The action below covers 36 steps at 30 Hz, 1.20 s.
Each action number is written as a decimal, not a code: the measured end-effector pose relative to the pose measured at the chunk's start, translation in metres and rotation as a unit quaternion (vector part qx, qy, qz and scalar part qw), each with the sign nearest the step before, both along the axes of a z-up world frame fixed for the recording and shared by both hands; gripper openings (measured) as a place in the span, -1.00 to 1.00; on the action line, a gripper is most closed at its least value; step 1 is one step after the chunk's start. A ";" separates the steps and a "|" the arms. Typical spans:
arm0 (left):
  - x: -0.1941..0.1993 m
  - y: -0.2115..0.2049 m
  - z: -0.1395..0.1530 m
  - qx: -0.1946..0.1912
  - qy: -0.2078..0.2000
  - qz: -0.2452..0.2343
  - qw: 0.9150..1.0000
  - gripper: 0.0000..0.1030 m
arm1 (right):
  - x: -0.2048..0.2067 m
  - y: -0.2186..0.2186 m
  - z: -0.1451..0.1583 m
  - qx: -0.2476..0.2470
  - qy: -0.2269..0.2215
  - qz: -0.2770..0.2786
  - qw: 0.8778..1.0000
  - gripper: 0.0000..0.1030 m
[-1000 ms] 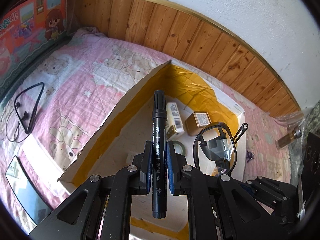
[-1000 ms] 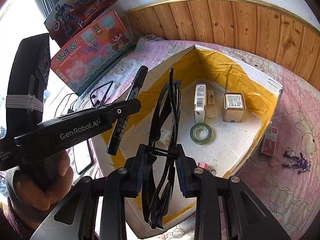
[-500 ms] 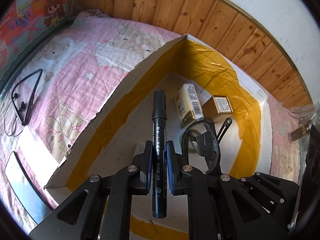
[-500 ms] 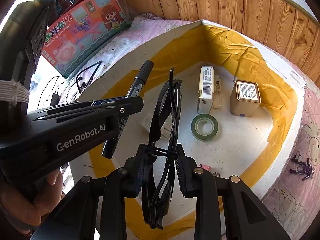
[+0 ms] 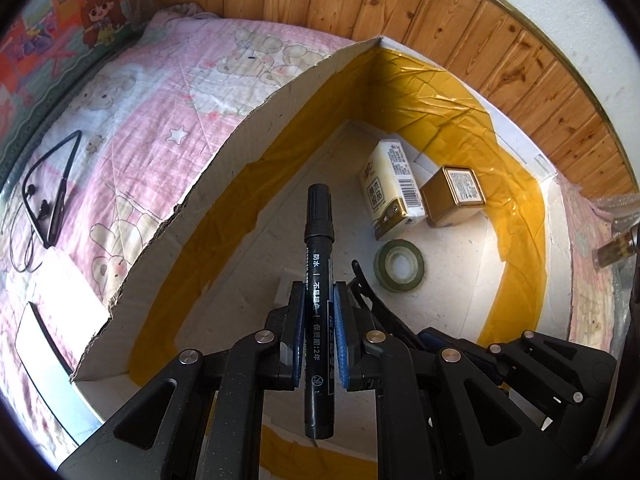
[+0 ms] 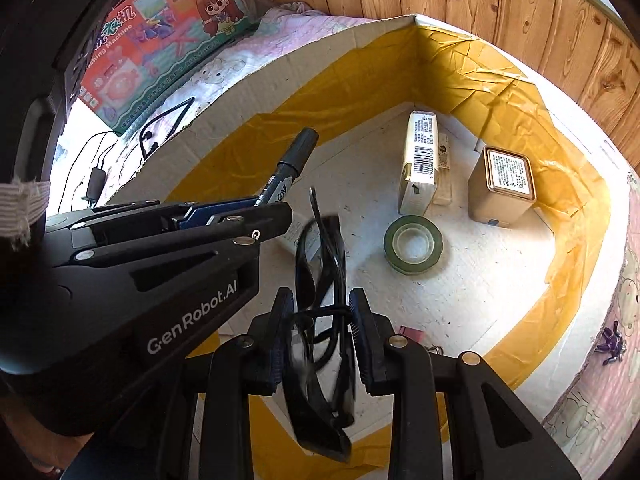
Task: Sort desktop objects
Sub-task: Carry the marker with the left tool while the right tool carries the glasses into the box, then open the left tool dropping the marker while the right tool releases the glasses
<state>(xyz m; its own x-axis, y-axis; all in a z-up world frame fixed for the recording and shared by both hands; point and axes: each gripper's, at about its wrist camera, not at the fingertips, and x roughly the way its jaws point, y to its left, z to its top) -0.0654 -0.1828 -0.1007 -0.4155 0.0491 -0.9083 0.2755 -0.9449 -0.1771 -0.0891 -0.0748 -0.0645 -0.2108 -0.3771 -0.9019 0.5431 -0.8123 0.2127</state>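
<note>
Looking along the left gripper (image 5: 318, 334), its two blue pads press on the barrel of a black marker pen (image 5: 319, 300), so the jaws are almost fully closed on it. The capped end of the marker points forward over the open cardboard box (image 5: 256, 128), whose inner walls are covered with yellow tape. On the white floor of this box lie a cream carton (image 5: 390, 188) on its side, a small gold tin (image 5: 454, 196) just beside it, and a roll of green tape (image 5: 399, 266) near both. Outside the box, on the pink quilt (image 5: 152, 120), rests a black neckband earphone (image 5: 48, 192) (its thin cables curl beside it).

From the right wrist view, the right gripper (image 6: 320, 334) has folded black glasses (image 6: 320, 280) between its pads. The jaws are opening at this moment, and a narrow gap shows on each side of the frame; the glasses look blurred. They hang above the box floor, near the roll of green tape (image 6: 413, 244). The left gripper (image 6: 224, 220) comes in from the left, and its marker (image 6: 294, 164) points toward the far wall. Behind the box stands a colourful toy package (image 6: 160, 52) against the wooden wall panels (image 6: 500, 4).
</note>
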 end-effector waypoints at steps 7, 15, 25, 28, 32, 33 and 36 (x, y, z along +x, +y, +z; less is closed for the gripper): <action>0.001 -0.009 0.000 0.010 -0.006 0.021 1.000 -0.42 | 0.001 0.003 0.000 -0.005 -0.004 -0.004 1.000 -0.35; 0.004 -0.018 0.006 0.022 0.001 0.039 0.999 -0.31 | 0.007 0.011 0.010 -0.028 -0.011 -0.009 0.999 -0.23; 0.008 -0.017 0.027 0.017 0.024 0.044 0.999 -0.31 | 0.021 0.034 0.028 -0.050 -0.006 -0.015 0.999 -0.23; 0.010 -0.012 0.033 0.011 0.031 0.040 0.999 -0.31 | 0.026 0.042 0.035 -0.059 -0.002 -0.015 0.998 -0.19; 0.012 -0.005 0.040 0.009 0.038 0.035 0.999 -0.31 | 0.031 0.048 0.040 -0.065 0.000 -0.019 0.998 -0.06; 0.012 -0.003 0.042 0.007 0.040 0.034 0.999 -0.31 | 0.032 0.050 0.041 -0.067 -0.001 -0.021 0.998 -0.06; 0.014 0.004 0.047 0.006 0.045 0.030 0.999 -0.31 | 0.036 0.058 0.046 -0.074 0.001 -0.021 0.997 -0.06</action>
